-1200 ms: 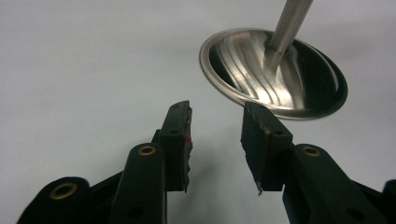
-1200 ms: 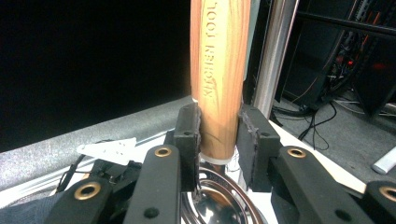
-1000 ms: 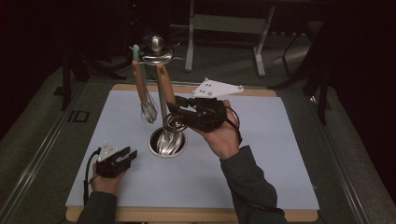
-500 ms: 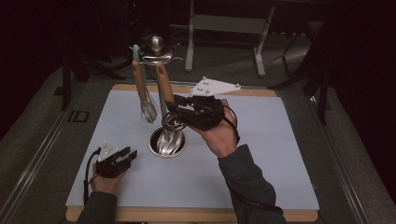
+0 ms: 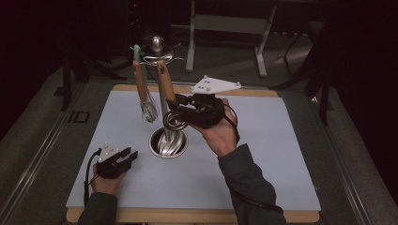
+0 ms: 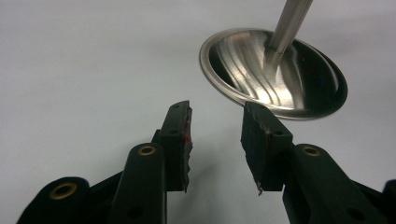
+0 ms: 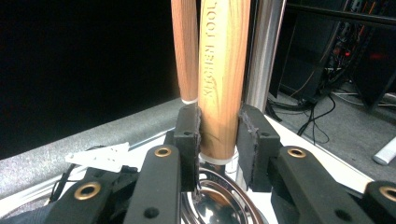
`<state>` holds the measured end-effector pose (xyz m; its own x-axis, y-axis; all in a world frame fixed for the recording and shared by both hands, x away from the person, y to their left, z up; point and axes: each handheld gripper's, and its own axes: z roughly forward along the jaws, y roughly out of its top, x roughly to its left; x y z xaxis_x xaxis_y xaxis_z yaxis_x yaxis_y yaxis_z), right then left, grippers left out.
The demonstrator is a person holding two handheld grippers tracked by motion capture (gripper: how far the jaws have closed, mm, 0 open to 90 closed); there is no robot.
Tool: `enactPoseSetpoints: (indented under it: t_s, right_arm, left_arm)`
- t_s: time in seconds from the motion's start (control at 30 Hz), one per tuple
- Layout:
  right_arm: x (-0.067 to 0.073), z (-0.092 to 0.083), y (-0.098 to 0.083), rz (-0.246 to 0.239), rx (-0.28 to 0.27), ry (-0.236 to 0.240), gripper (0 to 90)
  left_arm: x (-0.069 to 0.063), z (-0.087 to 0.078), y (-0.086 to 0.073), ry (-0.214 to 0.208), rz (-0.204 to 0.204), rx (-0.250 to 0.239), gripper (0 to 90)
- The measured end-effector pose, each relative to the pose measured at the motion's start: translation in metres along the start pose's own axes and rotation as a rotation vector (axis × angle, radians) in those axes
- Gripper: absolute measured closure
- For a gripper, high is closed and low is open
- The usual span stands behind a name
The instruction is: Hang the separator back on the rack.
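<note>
Fingers: right gripper (image 7: 219,140) clamps wooden handle (image 7: 223,79) | left gripper (image 6: 215,140) spread, empty, beside steel base (image 6: 280,79)

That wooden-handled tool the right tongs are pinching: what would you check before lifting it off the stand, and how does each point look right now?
1. Right tongs closed on the wooden handle of the coil whisk: ok, both pads press its lower end.
2. Handle upright between the jaws: ok, only slightly tilted.
3. Neighbouring balloon whisk out of the way: cannot tell; its handle hangs just beside.
4. How the handle's top hangs on the stand: cannot tell, too small to see.
5. Left tongs free to steady the stand's steel base: ok, open, empty, close to its rim.
</note>
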<state>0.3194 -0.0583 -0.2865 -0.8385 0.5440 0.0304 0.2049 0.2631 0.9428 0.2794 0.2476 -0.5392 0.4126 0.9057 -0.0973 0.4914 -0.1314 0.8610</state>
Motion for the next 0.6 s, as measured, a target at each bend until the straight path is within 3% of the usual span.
enactPoseSetpoints:
  t_s: [0.6]
  right_arm:
    - [-0.0012,0.0085,0.0003,0.014,0.006,0.001,70.8]
  left_arm:
    - [-0.0001,-0.0001,0.0,0.0,0.002,0.0,63.0]
